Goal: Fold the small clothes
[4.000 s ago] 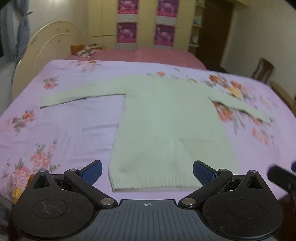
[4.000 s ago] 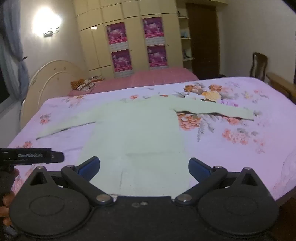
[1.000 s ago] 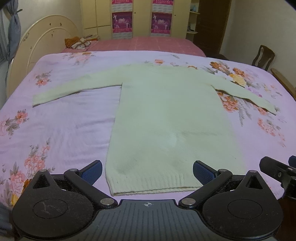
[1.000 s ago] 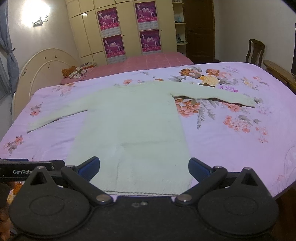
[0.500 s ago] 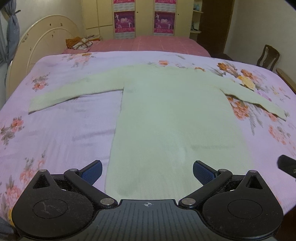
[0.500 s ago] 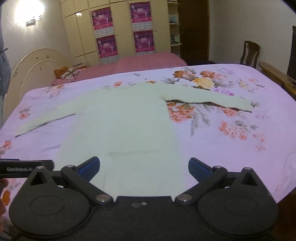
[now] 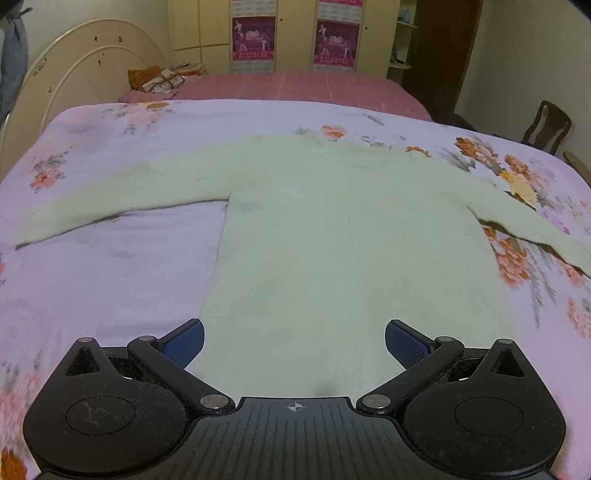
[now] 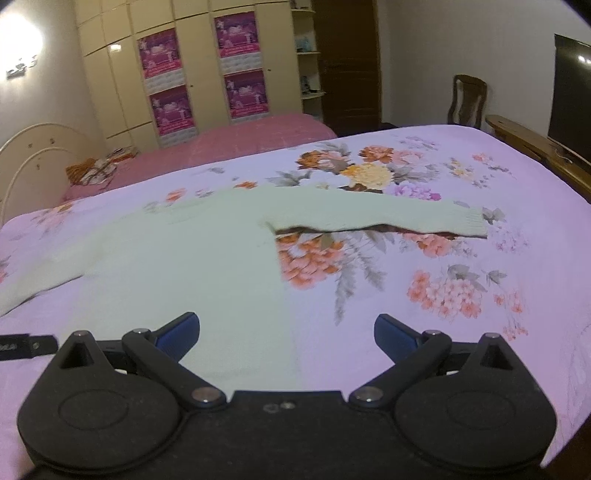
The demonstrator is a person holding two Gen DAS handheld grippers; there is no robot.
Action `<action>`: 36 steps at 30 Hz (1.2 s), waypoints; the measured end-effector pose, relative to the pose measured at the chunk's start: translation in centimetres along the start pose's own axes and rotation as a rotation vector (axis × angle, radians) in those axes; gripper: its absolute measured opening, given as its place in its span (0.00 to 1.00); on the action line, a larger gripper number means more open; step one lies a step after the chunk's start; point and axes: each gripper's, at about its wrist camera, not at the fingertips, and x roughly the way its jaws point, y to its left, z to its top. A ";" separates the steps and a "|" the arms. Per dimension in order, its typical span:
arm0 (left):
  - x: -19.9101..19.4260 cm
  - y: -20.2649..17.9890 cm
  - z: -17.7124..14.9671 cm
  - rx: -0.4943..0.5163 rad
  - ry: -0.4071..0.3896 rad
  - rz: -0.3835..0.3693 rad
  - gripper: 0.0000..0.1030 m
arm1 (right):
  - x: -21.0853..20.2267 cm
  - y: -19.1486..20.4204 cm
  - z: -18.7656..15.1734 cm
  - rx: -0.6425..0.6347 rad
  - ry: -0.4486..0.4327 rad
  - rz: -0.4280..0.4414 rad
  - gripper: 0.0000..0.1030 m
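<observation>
Sweater (image 7: pixel 343 236), pale green and long-sleeved, lies flat and face up on a bed, filling the centre of both wrist views. The left gripper (image 7: pixel 294 341) hangs over the garment's lower body with its blue-padded fingers (image 7: pixel 183 341) spread wide, nothing between them; the knit runs under the gap and out of sight beneath the tool body at 6 o'clock. The right gripper (image 8: pixel 287 334) is likewise spread and empty, poised over the sweater's (image 8: pixel 184 266) right side edge, so that knit shows at its 9 o'clock finger and bare bedspread at its 3 o'clock finger.

Outward from the tools, the torso reaches up to a round neckline at 12 o'clock in the left view. One sleeve (image 7: pixel 122 199) stretches toward 9 o'clock, its ribbed cuff near the frame edge; the other sleeve (image 8: pixel 373 216) extends toward 2 o'clock in the right view, ending in a ribbed cuff on the floral print.

The lilac bedspread (image 8: pixel 461 295), printed with orange, pink and yellow flowers, covers the bed under the sweater. Beyond it at 12 o'clock sits a second bed with a pink cover (image 7: pixel 295 86) and a cream arched headboard (image 7: pixel 85 70) at 10 o'clock. Cream wardrobes carry magenta posters (image 8: pixel 243 31). A wooden chair (image 8: pixel 468 99) stands at 2 o'clock, and a dark screen (image 8: pixel 570 96) sits at 3 o'clock.
</observation>
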 end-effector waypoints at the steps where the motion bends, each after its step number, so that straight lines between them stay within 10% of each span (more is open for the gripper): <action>1: 0.6 -0.2 0.4 0.000 -0.003 0.005 1.00 | 0.8 -0.5 0.3 0.015 0.002 -0.004 0.97; 21: 12.5 -4.0 8.4 0.067 -0.021 0.063 1.00 | 14.2 -11.6 6.0 0.219 0.001 -0.196 0.92; 25: 14.1 -4.5 9.3 0.067 -0.021 0.070 1.00 | 16.4 -14.9 6.8 0.306 0.042 -0.226 0.44; 36: 17.4 -3.8 10.6 0.074 -0.019 0.072 1.00 | 21.2 -20.7 7.9 0.504 0.040 -0.264 0.51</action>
